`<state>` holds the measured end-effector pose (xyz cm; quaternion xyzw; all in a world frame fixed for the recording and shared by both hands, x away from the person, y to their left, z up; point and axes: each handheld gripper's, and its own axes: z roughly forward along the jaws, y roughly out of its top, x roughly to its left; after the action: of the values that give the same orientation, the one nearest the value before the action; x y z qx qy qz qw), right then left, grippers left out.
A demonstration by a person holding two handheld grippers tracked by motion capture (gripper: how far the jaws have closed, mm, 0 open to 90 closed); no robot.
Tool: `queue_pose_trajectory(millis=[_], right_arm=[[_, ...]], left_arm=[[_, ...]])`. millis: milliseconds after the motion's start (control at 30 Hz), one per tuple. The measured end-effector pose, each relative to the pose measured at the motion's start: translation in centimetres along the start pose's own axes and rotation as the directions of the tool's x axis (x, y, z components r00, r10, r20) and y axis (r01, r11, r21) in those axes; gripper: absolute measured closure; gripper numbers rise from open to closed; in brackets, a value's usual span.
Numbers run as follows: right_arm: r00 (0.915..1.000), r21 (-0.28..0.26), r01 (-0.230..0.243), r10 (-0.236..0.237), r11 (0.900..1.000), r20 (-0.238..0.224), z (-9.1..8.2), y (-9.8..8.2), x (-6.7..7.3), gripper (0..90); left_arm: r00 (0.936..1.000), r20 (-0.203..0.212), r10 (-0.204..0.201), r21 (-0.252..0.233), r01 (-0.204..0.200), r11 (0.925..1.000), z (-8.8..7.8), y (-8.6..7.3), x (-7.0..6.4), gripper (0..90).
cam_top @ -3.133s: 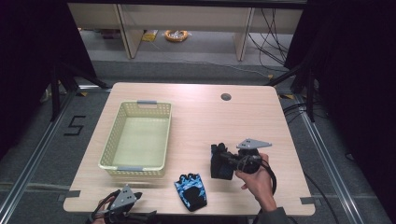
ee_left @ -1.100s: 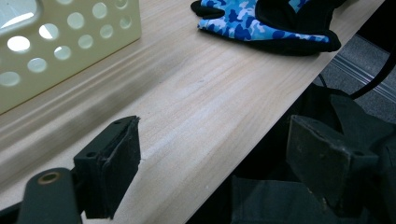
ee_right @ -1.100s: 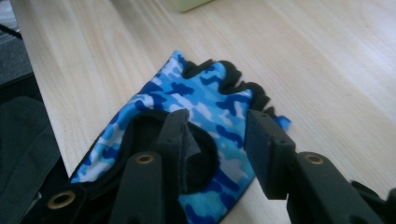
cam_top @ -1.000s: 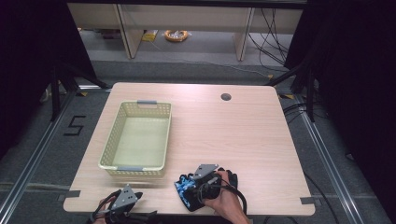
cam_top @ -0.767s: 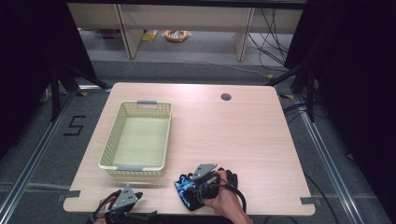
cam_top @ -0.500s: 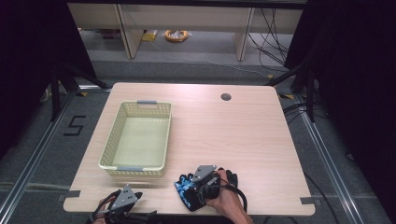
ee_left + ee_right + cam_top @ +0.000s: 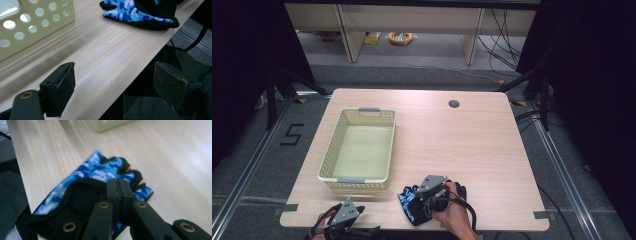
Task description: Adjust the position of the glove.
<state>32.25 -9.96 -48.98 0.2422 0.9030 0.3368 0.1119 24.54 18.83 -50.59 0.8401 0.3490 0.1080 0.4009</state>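
Right tool (image 7: 117, 185) just closed, pinching glove (image 7: 100, 171) cuff, high view hides grip

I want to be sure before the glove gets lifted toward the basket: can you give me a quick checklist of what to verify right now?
1. Right gripper pinching the blue camouflage glove: ok. Its jaws have just been closing and now meet on the glove's black cuff edge.
2. Grip holds more than a thin fold: cannot tell.
3. Basket open and without contents: ok.
4. Table between glove and basket free of obstacles: ok.
5. Left gripper out of the way: ok. It sits open at the table's near edge, holding nothing.
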Motion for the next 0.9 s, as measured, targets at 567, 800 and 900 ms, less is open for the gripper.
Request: queue_pose_trajectory(millis=[567, 800, 900], right_arm=[[0.9954, -0.148, -0.089, 0.093, 0.985, 0.022, -5.6, -0.4, -1.3, 89.4], [0.9841, -0.178, -0.160, 0.171, 0.971, 0.049, -7.7, -2.0, -2.0, 89.4], [0.9816, -0.197, -0.172, 0.185, 0.965, 0.048, -8.4, -2.9, -2.3, 89.4]], left_arm=[[0.9998, 0.004, -0.019, -0.014, 0.019, 0.9997, -0.1, 0.0, -0.1, 17.2], [0.9996, 0.002, -0.027, -0.015, 0.027, 0.9995, -0.1, -0.1, -0.1, 17.2], [0.9998, 0.002, -0.019, -0.015, 0.019, 0.9997, -0.1, 0.0, 0.0, 17.2]])
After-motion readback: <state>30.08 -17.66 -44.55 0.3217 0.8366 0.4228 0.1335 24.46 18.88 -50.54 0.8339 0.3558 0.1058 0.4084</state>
